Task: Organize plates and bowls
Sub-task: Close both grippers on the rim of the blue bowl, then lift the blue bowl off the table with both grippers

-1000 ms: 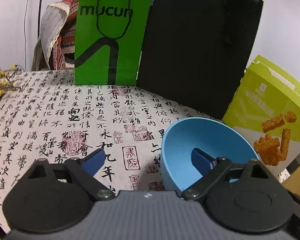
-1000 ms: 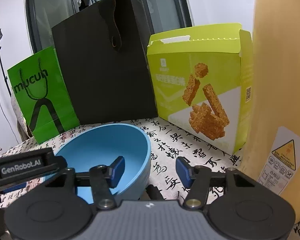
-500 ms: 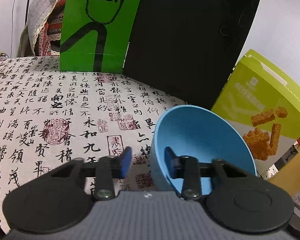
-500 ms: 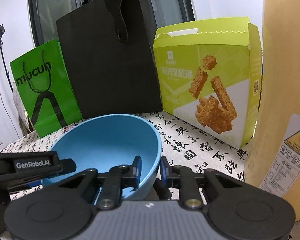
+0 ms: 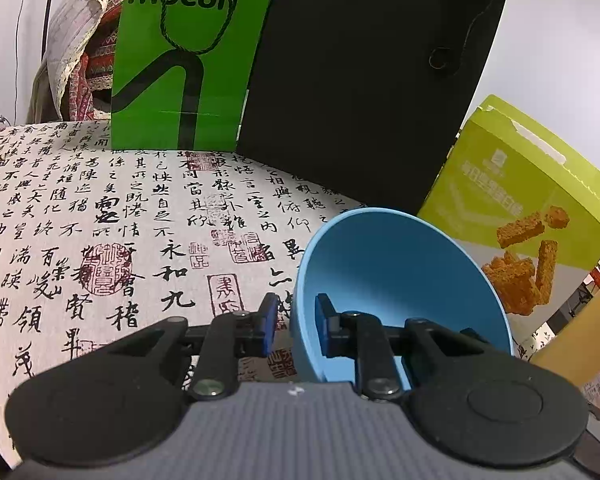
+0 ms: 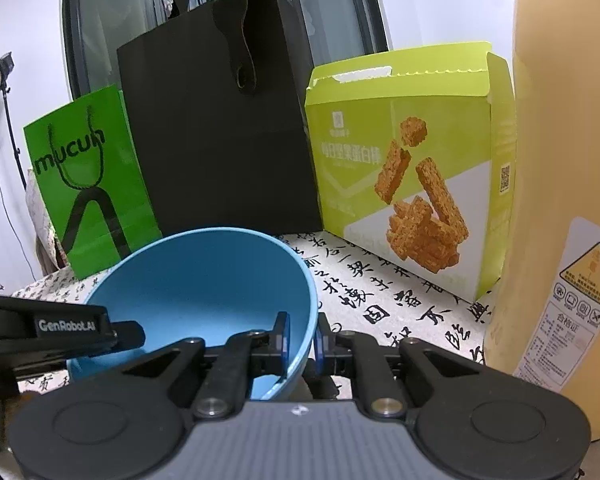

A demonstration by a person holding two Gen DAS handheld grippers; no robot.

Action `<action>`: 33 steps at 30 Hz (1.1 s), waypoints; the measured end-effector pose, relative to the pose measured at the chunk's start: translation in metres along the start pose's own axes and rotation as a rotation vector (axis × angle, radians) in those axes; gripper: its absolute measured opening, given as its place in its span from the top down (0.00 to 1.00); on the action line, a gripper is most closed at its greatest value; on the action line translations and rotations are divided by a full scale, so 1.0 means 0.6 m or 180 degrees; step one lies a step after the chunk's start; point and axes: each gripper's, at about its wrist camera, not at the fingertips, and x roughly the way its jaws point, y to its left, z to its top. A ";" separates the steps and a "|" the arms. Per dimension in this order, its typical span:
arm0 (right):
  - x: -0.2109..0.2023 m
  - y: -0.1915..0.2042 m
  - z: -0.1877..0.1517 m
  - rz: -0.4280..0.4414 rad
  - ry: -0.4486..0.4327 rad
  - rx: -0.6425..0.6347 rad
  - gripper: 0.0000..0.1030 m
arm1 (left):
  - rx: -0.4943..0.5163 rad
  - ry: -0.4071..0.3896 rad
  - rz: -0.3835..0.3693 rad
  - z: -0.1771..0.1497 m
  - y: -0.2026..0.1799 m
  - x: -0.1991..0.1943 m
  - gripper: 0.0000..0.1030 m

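Bowl, blue and empty, is pinched at its rim from two sides. The right gripper is clamped on the near right wall. The left gripper straddles the left wall, its jaws closing on it. Beyond the jaws stand a black bag and a snack box. The step looks like securing a two-handed hold; next comes an even lift, both grippers together.
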 end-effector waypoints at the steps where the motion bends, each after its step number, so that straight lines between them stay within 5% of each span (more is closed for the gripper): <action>1: -0.001 0.000 -0.001 0.0003 -0.0013 -0.0001 0.89 | 0.0006 -0.0001 -0.0003 0.000 -0.001 0.000 0.80; 33: -0.002 -0.001 -0.011 0.0056 -0.0159 0.0034 0.89 | 0.0008 0.0014 -0.0090 -0.001 0.004 0.002 0.86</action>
